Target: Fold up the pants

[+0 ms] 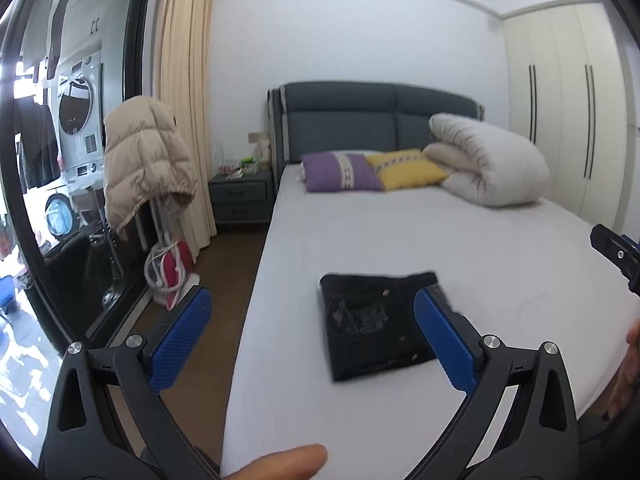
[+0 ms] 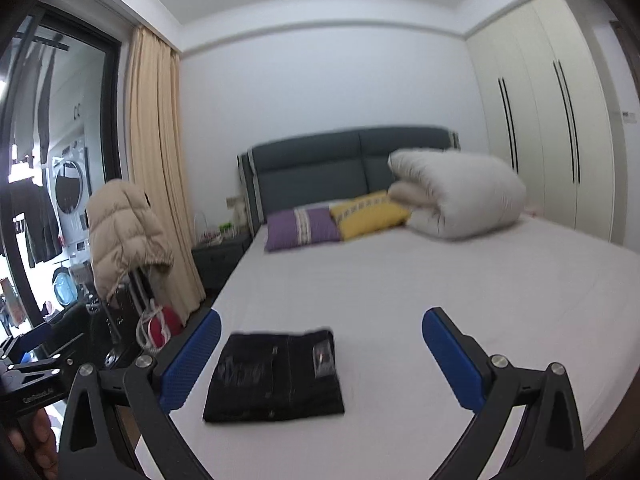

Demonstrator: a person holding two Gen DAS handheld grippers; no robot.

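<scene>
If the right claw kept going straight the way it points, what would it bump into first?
Probably the folded black pants on the bed, lying just ahead of the open right claw; depth is hard to judge.

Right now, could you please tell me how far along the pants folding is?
Done: the black pants lie as a compact folded rectangle on the white bed. In hand: nothing; the left hand-held gripper and right hand-held gripper are both open, clear of the fabric. Left: seemingly nothing, beyond perhaps tidying the edges.
</scene>
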